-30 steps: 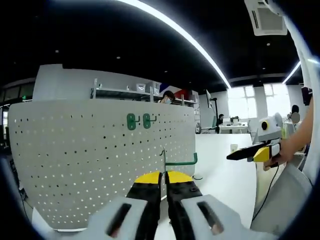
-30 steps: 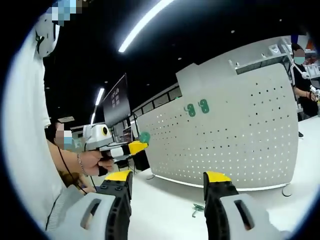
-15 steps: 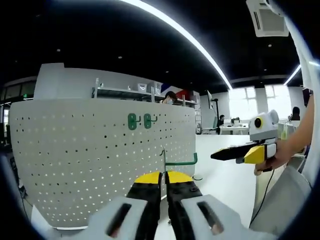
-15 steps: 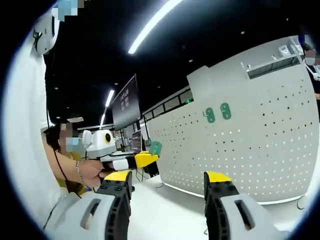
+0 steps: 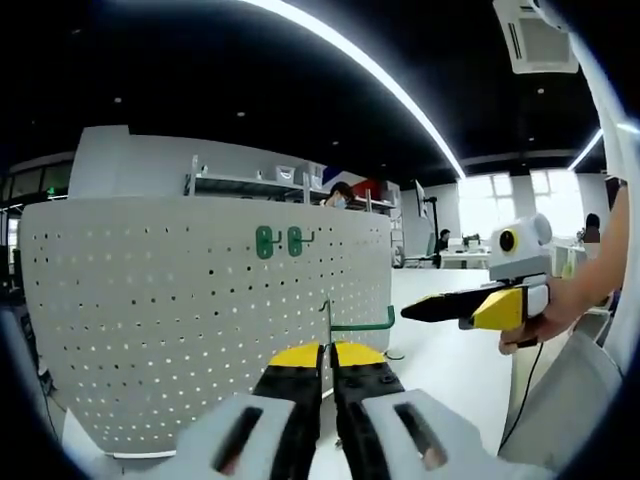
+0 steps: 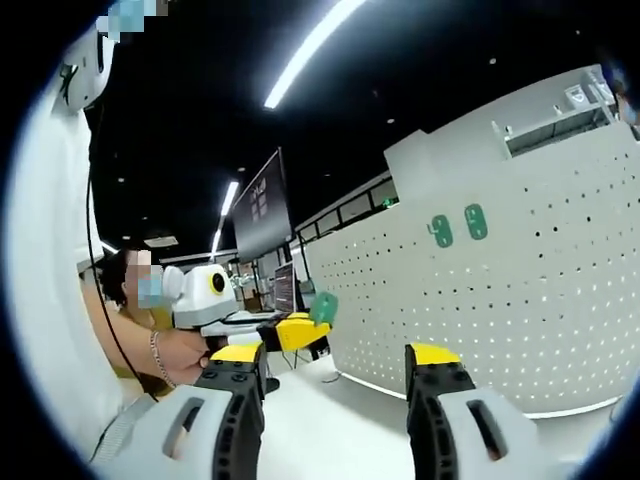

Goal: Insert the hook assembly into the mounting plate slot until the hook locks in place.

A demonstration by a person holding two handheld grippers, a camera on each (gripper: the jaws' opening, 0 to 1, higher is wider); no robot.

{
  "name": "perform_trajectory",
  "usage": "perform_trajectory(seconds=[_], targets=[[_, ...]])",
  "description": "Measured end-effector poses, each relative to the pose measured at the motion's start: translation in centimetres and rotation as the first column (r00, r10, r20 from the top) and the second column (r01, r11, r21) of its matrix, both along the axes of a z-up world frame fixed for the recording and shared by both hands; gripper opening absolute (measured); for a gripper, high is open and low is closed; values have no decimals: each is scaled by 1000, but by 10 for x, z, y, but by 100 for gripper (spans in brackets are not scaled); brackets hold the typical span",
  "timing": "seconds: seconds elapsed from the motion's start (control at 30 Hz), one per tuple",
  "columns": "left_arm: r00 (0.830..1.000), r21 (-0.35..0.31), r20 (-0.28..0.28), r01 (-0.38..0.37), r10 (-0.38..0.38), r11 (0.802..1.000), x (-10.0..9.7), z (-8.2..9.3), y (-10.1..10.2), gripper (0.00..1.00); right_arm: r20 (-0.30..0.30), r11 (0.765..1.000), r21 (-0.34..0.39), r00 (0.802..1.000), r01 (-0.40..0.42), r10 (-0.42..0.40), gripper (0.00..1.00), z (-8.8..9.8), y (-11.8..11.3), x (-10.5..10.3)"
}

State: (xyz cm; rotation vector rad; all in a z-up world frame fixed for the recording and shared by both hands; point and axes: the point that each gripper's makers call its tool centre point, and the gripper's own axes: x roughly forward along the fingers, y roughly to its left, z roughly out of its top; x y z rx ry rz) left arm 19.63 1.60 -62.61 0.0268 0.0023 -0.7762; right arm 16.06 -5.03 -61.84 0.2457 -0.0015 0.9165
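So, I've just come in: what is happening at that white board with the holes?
A person holds a gripper in each hand in front of an upright white pegboard. The left gripper is shut on a green hook, held close to the board but not seated in it. Two green hooks already hang higher up. The right gripper is open and holds nothing, off to the side.

Hook [image 5: 360, 324] before pegboard [image 5: 150, 310] (touching, perhaps)
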Motion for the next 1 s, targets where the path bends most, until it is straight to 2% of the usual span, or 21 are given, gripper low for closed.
perform_trajectory(seconds=[0.3,0.47,0.57,0.7,0.9,1.0], targets=[[1000,-1,-7,16,-16,1000,-2,-3,-7,2,4,1000,9,1000,4,-4,50,6,11,7],[1000,-15,-14,14,-14,1000,-1,-1,-9,2,1,1000,2,1000,11,-11,45,5,12,10],[1000,-17,-13,15,-16,1000,-1,0,-11,3,-9,1000,20,1000,21,-21,44,7,12,13],[1000,-21,-14,19,-19,1000,-1,0,-14,3,-13,999,29,1000,27,-27,38,8,15,14],[1000,-24,-18,22,-22,999,-2,-1,-18,3,-20,999,42,1000,24,-23,37,10,21,18],[1000,-27,-19,20,-20,999,-2,0,-19,3,-28,999,35,999,25,-24,32,9,26,19]])
